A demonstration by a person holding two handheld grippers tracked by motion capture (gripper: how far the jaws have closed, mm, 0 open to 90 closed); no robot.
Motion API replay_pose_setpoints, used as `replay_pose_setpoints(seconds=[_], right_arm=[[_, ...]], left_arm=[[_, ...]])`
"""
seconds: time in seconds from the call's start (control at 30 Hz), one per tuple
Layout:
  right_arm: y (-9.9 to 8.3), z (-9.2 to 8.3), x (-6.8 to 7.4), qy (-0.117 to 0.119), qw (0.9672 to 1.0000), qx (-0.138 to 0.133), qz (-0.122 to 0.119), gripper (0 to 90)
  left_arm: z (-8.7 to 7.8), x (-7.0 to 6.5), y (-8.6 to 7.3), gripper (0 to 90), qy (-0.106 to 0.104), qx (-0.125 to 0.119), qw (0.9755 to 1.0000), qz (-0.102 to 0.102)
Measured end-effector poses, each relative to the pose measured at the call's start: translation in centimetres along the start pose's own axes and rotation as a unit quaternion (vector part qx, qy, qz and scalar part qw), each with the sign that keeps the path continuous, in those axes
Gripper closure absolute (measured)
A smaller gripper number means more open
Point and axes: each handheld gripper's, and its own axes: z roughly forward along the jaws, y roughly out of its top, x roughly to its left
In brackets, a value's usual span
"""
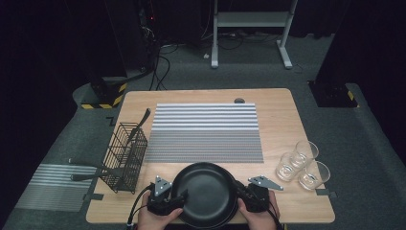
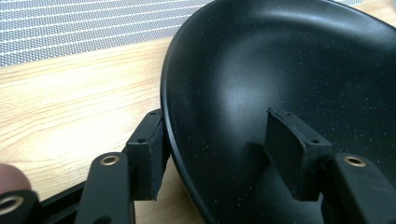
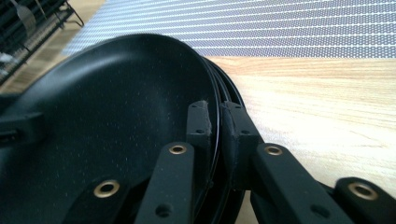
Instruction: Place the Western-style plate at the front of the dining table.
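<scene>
You have a striped mat (image 1: 206, 132) mid-table. A wire basket (image 1: 125, 155) sits at its left. Three glasses (image 1: 301, 165) stand right.

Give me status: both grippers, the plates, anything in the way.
Right gripper shut on top plate rim. Left gripper open, jaws astride the opposite rim. Plates stacked at table front edge. Mat ahead bare; rack left, glasses right.
</scene>
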Motion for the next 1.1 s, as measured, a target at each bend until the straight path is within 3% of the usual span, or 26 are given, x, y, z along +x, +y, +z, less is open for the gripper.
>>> replay_pose_setpoints(seconds=[0.1,0.23,0.37,0.6,0.9,1.1], right_arm=[[-0.2,-0.4,0.1,0.0,1.0,0.008,-0.005,79.9],[-0.5,-0.9,-0.2,0.016,0.9995,0.022,0.013,80.3],[-0.6,-1.1,0.0,0.008,0.9996,0.025,0.007,80.7],[-0.7,-1.1,-0.2,0.016,0.9984,0.022,0.049,82.5],[-0.7,-1.3,0.5,-0.01,0.9995,0.013,0.028,83.4],[-0.6,-1.5,0.4,-0.004,0.9995,0.008,0.03,83.2]], left_arm=[[-0.4,0.2,-0.2,43.3,-0.008,0.006,0.9999,0.003],[-0.8,0.2,-0.4,43.4,-0.016,0.016,0.9997,0.006],[-0.8,0.0,-0.4,42.1,-0.015,0.019,0.9997,0.0],[-0.7,0.0,-0.5,42.1,-0.015,0.015,0.9998,-0.005],[-0.7,-0.1,-0.5,42.0,-0.012,0.014,0.9998,-0.002],[-0.7,0.0,-0.5,41.7,-0.014,0.012,0.9998,0.001]])
